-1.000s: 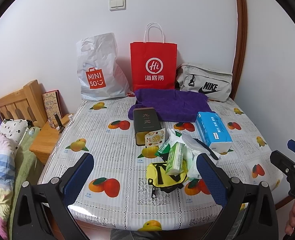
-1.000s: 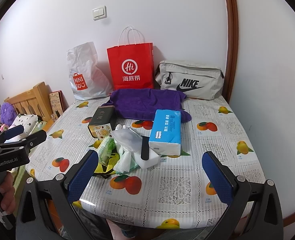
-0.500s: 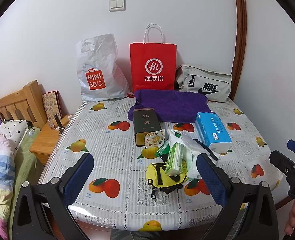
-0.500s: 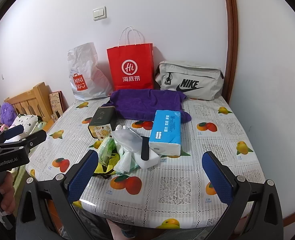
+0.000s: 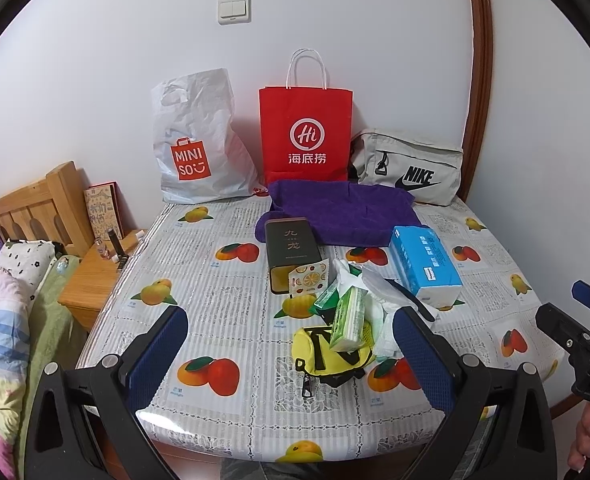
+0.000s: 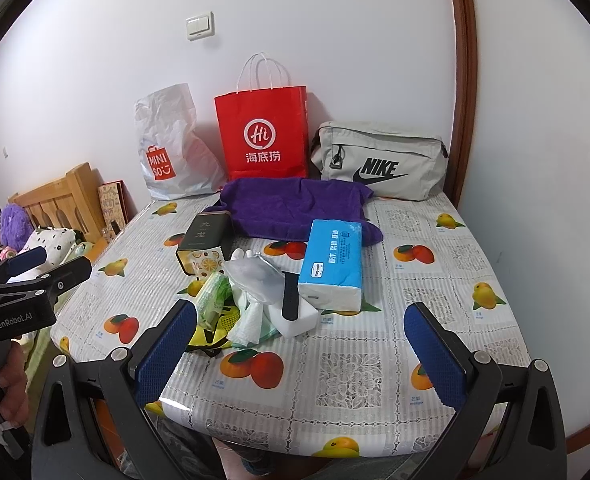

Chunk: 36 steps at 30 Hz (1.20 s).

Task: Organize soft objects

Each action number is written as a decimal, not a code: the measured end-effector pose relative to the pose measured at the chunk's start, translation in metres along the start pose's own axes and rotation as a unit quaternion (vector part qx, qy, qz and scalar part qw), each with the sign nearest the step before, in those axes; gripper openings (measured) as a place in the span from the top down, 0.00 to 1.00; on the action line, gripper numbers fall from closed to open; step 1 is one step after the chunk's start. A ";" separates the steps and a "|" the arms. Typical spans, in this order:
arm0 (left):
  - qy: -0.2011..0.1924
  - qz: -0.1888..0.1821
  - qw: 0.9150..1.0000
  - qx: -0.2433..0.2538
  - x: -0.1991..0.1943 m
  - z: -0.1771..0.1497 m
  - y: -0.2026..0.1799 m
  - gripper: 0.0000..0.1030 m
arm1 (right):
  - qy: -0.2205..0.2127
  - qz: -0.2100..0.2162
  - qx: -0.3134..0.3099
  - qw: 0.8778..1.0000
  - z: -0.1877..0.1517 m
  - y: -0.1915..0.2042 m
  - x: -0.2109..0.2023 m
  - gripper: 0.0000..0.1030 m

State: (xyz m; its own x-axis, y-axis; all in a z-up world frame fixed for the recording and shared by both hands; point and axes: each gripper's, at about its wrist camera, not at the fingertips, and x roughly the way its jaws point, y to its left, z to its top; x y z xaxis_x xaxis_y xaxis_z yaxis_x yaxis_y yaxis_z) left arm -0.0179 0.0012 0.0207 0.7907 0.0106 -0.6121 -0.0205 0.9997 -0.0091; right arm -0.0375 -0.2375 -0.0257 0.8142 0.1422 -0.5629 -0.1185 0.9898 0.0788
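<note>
A purple towel (image 5: pixel 339 212) lies at the back of the table, also in the right wrist view (image 6: pixel 295 208). A blue tissue pack (image 5: pixel 423 266) (image 6: pixel 331 262) lies to its right front. A pile in the middle holds a yellow pouch (image 5: pixel 327 356), a green tissue pack (image 5: pixel 349 320) and white plastic bags (image 6: pixel 255 276). My left gripper (image 5: pixel 291 360) is open and empty at the table's front edge, just short of the pile. My right gripper (image 6: pixel 299 354) is open and empty at the front edge.
A white MINISO bag (image 5: pixel 195 148), a red paper bag (image 5: pixel 305 136) and a grey Nike bag (image 5: pixel 411 172) stand against the wall. A dark tin (image 5: pixel 291 252) lies mid-table. A white box with a black strap (image 6: pixel 295 312) sits by the pile. A bed (image 5: pixel 11 280) is at left.
</note>
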 end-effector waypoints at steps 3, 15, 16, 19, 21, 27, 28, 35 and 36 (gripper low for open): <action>0.000 0.001 1.000 0.001 0.000 0.001 -0.001 0.00 | 0.000 0.000 -0.001 1.000 0.000 0.000 0.000 0.00; 0.001 0.001 1.000 0.002 0.000 0.000 -0.001 0.00 | 0.001 -0.002 -0.003 1.000 -0.001 0.001 0.001 0.00; 0.001 0.001 1.000 0.002 0.000 0.000 0.000 0.00 | 0.001 -0.002 -0.003 1.000 -0.001 0.001 0.001 0.00; 0.000 0.001 1.000 0.001 0.000 -0.002 -0.001 0.00 | 0.002 -0.003 -0.003 1.000 0.000 0.001 0.001 0.00; 0.000 0.001 1.000 0.002 0.000 -0.001 -0.001 0.00 | 0.002 -0.005 -0.005 1.000 -0.001 0.002 0.001 0.00; 0.001 0.000 1.000 -0.002 0.001 -0.001 0.002 0.00 | 0.001 -0.007 -0.006 1.000 -0.001 0.004 0.001 0.00; 0.001 0.001 1.000 -0.002 0.001 -0.001 0.003 0.00 | 0.002 -0.007 -0.006 1.000 -0.002 0.004 0.002 0.00; 0.020 -0.004 1.000 -0.001 0.026 -0.004 0.009 0.00 | 0.014 -0.012 -0.006 1.000 -0.003 0.003 0.017 0.00; 0.026 -0.006 1.000 -0.002 0.032 -0.006 0.010 0.00 | 0.016 -0.012 -0.005 1.000 -0.004 0.002 0.020 0.00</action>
State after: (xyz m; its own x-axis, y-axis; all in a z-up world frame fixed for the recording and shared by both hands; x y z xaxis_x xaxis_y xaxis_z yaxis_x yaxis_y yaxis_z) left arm 0.0039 0.0114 -0.0038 0.7575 -0.0018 -0.6529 -0.0148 0.9997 -0.0200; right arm -0.0238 -0.2326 -0.0396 0.7985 0.1180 -0.5903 -0.1051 0.9929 0.0562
